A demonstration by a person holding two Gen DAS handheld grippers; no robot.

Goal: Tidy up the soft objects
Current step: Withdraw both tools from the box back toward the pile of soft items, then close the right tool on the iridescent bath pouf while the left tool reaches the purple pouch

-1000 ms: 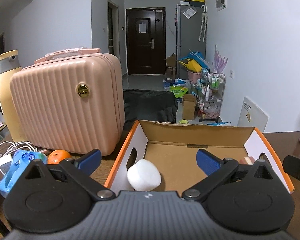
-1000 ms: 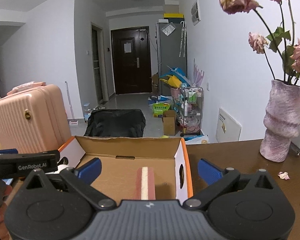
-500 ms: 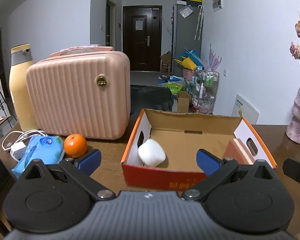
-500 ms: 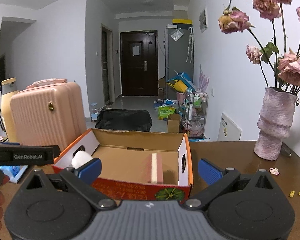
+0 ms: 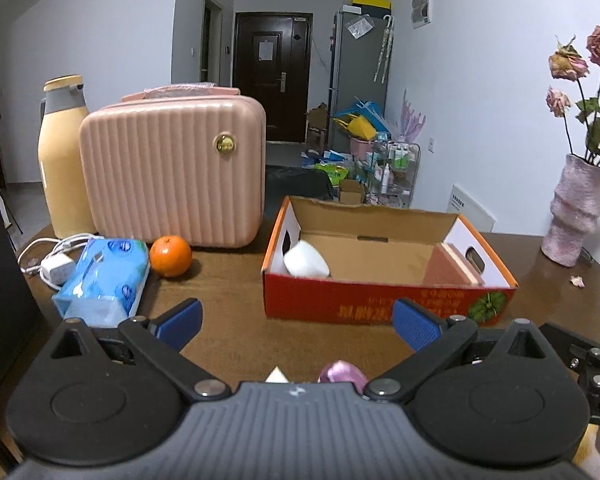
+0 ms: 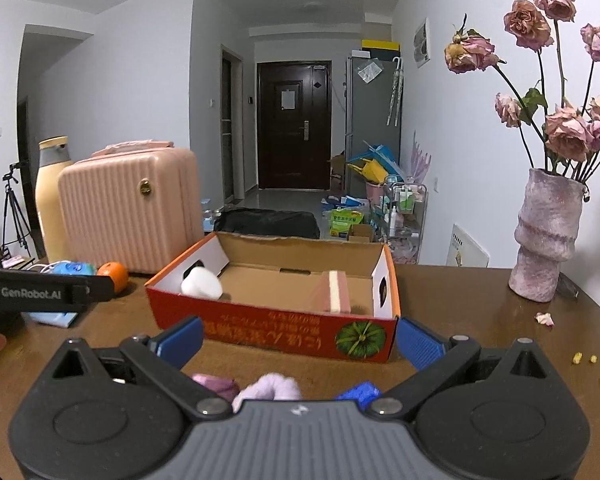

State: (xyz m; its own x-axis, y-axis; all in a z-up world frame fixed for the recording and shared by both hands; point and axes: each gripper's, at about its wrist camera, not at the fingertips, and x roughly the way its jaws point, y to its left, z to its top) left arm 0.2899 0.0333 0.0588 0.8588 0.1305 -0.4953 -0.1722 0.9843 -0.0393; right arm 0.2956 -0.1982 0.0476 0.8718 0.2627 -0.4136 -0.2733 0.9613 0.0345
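Both grippers hang wide open and empty over the brown table (image 5: 228,280). The left gripper (image 5: 296,322) and right gripper (image 6: 298,340) face the cardboard box (image 6: 284,332) at twelve o'clock. Inside it, a white soft lump (image 6: 201,283) rests at the nine o'clock end and a pink-and-cream sponge (image 6: 334,292) stands upright toward three o'clock. Purple fluffy pieces (image 6: 278,388) lie on the table just beneath the right gripper.

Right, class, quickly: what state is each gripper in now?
Left gripper: open, holding nothing.
Right gripper: open, holding nothing.
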